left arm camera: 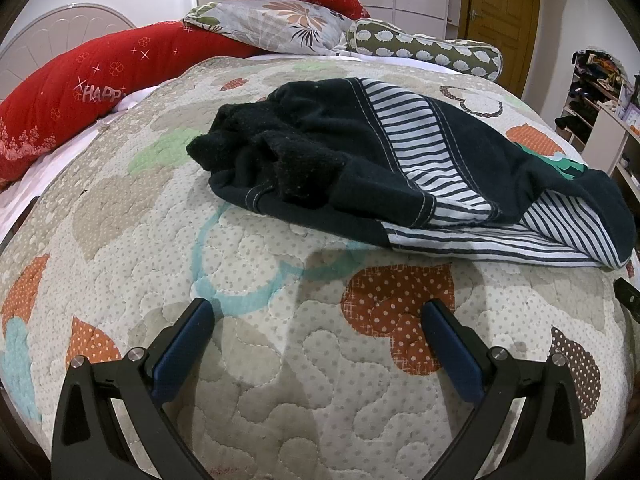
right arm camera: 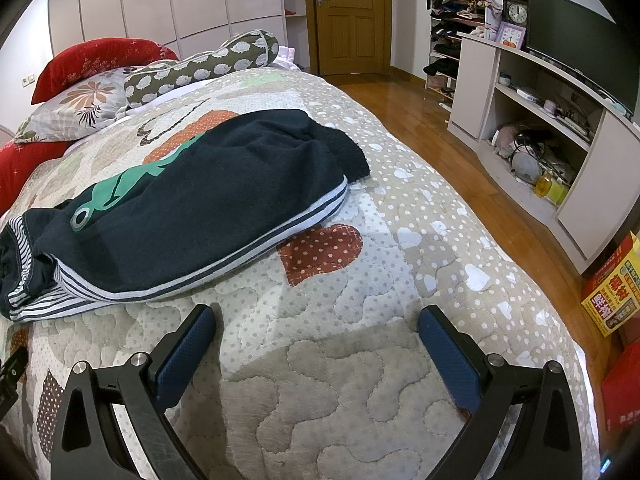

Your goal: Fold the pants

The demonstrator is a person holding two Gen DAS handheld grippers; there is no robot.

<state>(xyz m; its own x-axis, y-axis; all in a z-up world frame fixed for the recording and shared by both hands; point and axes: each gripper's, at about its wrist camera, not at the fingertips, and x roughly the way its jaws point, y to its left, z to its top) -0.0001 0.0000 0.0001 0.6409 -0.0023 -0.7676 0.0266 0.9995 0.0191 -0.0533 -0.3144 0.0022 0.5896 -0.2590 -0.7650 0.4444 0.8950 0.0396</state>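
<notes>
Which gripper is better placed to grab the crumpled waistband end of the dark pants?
Left. The left gripper faces the bunched end of the dark navy striped-lined pants; the right gripper faces the leg end.

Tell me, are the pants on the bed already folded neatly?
No. The pants lie crumpled on the quilt, waistband bunched and turned out, striped lining showing. Both grippers are open and apart from them.

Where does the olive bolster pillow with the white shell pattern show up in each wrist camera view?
Left wrist view: the olive bolster pillow lies upper right of centre, behind the dark pants.
Right wrist view: the bolster lies upper left of centre, behind the pants.
Shared landmark: the wooden door beyond the bed.
</notes>
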